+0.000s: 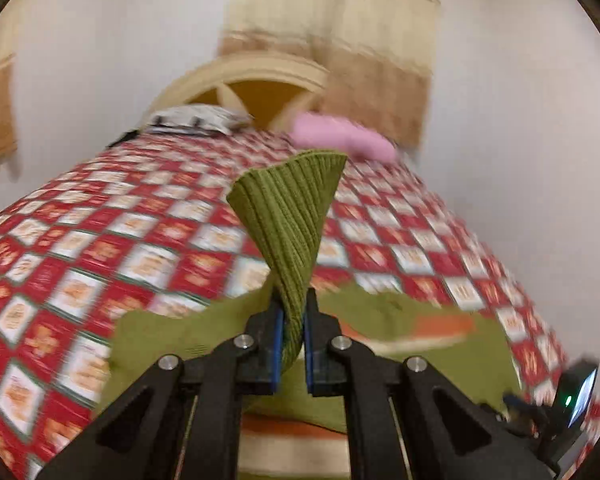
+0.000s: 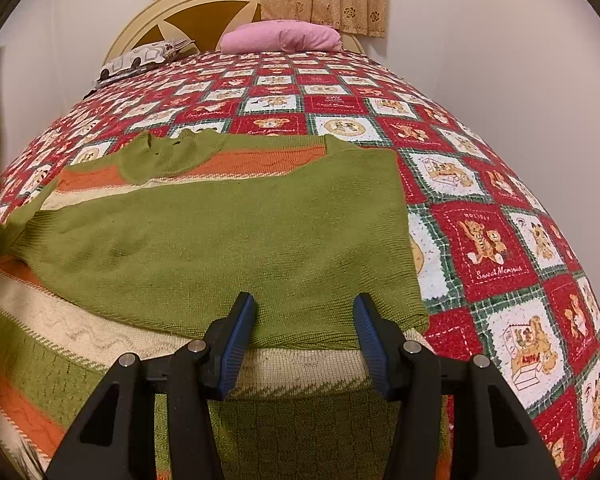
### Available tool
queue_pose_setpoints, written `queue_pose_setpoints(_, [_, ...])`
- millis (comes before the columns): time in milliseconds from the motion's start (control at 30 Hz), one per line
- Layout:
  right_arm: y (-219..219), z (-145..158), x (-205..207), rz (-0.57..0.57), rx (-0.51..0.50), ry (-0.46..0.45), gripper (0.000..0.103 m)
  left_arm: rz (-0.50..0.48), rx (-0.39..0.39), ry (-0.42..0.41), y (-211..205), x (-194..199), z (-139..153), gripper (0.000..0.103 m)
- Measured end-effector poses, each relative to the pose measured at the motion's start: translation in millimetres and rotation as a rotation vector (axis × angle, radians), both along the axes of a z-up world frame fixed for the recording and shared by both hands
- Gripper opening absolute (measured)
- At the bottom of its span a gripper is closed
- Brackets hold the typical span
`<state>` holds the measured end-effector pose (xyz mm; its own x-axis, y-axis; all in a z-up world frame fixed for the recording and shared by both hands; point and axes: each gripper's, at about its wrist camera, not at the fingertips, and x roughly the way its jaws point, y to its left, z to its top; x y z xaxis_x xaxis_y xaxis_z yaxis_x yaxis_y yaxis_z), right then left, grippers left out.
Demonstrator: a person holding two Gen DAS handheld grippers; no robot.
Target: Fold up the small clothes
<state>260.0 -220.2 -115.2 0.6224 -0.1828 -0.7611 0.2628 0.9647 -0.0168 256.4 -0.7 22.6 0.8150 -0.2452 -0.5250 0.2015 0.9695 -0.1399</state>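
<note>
Fold in progress on a small green knitted sweater with orange and cream stripes, which lies spread on the bed with the red-and-white teddy-bear patchwork quilt, its near hem toward us and its neck opening toward the far end. In the left wrist view we see the left gripper clenched on a ribbed green cuff, which fans out upward from between the blue pads while the sweater body stays flat below. In the right wrist view the right gripper hovers released over the near part of the sweater, its jaws standing apart with only flat fabric showing beyond them and nothing pinched; one sleeve already lies across the chest. To do this step well, we judge that the lifted sleeve should be carried across the body in a low arc and laid level with the shoulders, so that the cuff lands inside the outline. We would keep the right gripper ready to pin the body, since the loose knit may drag and rumple. We would let go only once the cuff rests flat. The pink pillow and the grey-patterned pillow lie well apart at the far headboard.
</note>
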Motion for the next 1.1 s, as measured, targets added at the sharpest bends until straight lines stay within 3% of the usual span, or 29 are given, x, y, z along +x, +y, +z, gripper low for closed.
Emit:
queue_pose_setpoints(200, [-3,-1,0,0.000,0.016,-0.008,0.053,-0.080,0.123,0.132,-69,-5,-58,0.008])
queue_pose_setpoints(300, [-4,-1,0,0.002,0.025,-0.011,0.054,-0.095,0.163,0.174,-75,-8,-70,0.014])
queue_pose_setpoints(367, [-3,-2,0,0.002,0.024,-0.011,0.054,-0.114,0.140,0.217,-66,-11,-71,0.022])
queue_pose_setpoints(433, [-4,-2,0,0.002,0.024,-0.010,0.054,-0.116,0.091,0.242,-45,-20,-66,0.058])
queue_pose_setpoints(500, [-4,-1,0,0.001,0.026,-0.011,0.054,-0.071,0.073,0.207,-24,-35,-59,0.077])
queue_pose_setpoints(533, [-3,-1,0,0.001,0.025,-0.011,0.054,-0.055,0.067,0.192,-17,-41,-59,0.079])
queue_pose_setpoints(733, [-4,2,1,0.003,0.027,-0.006,0.054,0.140,0.044,0.145,58,-58,-59,0.080])
queue_pose_setpoints(833, [1,21,-1,0.050,0.093,-0.071,0.054,0.235,0.000,0.171,83,-61,-79,0.080])
queue_pose_setpoints(933, [21,39,9,0.112,0.145,-0.104,0.054,0.247,-0.172,0.252,104,-58,-94,0.080])
queue_pose_setpoints(1033, [51,29,42,0.179,0.174,-0.010,0.054,0.324,-0.260,0.284,120,-56,-104,0.080])
queue_pose_setpoints(1100, [69,13,60,0.207,0.175,0.044,0.054,0.324,-0.328,0.269,127,-59,-106,0.080])
